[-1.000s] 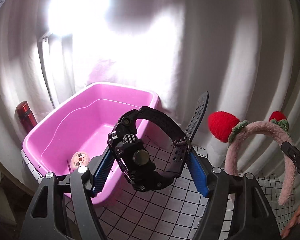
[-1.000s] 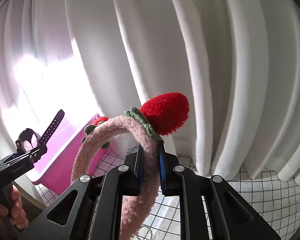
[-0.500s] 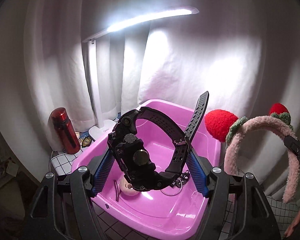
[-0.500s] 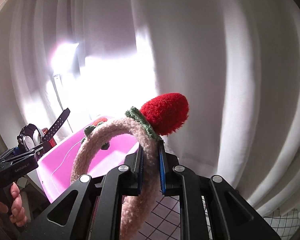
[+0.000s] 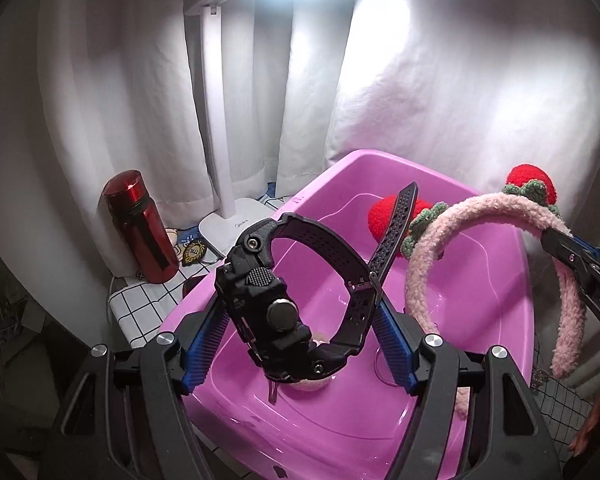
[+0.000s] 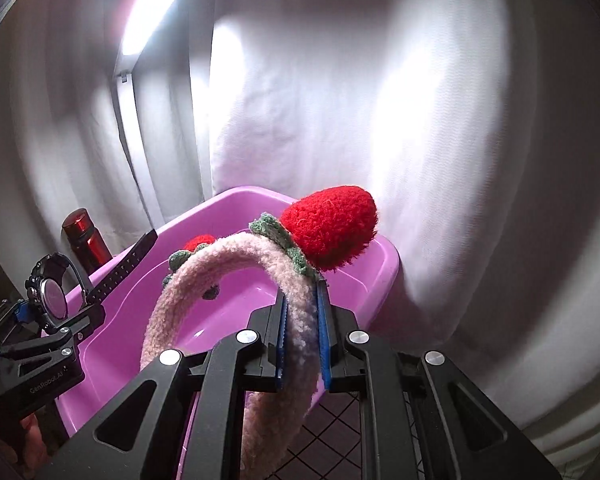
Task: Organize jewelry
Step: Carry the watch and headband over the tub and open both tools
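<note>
A chunky black watch [image 5: 283,300] is clamped in the left gripper [image 5: 300,320] above the pink tub's [image 5: 500,264] roomy interior; the fuzzy strawberry headband [image 6: 259,300] is pinched by the right gripper [image 6: 302,336] over the tub's right rim. "GenRobot.AI" is printed on the left gripper.

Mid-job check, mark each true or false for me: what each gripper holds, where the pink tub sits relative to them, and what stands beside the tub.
1. The left gripper is shut on the black watch. True.
2. The right gripper is open. False: it is shut on the pink headband.
3. The watch lies on the floor of the pink tub. False: it is held above it.
4. A red bottle stands beside the tub. True.
5. The headband carries blue flowers. False: red strawberries.
</note>
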Motion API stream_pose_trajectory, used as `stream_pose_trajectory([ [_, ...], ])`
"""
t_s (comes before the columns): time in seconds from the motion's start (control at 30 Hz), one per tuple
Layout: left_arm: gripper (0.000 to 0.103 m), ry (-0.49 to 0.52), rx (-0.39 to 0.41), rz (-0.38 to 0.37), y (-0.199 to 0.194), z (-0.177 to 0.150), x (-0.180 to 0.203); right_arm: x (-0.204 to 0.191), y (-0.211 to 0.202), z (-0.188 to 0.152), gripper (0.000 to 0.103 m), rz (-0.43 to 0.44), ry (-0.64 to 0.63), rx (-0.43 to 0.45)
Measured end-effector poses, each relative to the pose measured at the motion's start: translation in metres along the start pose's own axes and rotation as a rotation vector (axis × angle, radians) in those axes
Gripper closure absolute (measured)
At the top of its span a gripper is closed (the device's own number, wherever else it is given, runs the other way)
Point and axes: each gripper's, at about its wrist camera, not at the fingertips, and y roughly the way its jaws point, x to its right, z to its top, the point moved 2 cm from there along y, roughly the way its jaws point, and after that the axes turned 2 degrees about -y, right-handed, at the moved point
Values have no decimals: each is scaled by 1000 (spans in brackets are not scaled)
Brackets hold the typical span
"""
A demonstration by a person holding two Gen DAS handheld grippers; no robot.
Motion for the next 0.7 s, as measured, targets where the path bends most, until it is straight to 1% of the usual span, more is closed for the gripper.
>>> stream_pose_trajectory([
  [0.2, 34, 9, -58, 19, 22, -6, -1, -17, 40, -3, 90, -19, -48, -84],
  [0.3, 34, -3, -84, 25, 29, -9, -4, -25, 54, -6, 90, -27, -68, -121],
  [0.4, 34, -11, -109, 27, 36, -11, -8, -28, 64, -7, 88, -29, -68, -155],
  [0.47, 33, -15, -129, 25, 41, -12, -10, -29, 67, -8, 76, -38, -69, -169],
  [0.53, 32, -35, -143, 6, 41, -12, -12, -32, 67, -7, 51, -52, -81, -162],
  [0.6, 31, -36, -148, 8, 41, -12, -12, -33, 63, -5, 39, -67, -86, -154],
  [0.63, 28, -32, -145, 14, 40, -12, -12, -33, 61, -4, 38, -68, -87, -148],
  [0.67, 21, -27, -130, 20, 37, -12, -11, -33, 58, -3, 38, -73, -89, -144],
  [0.7, 19, -18, -105, 32, 32, -11, -11, -33, 56, -2, 38, -78, -90, -141],
])
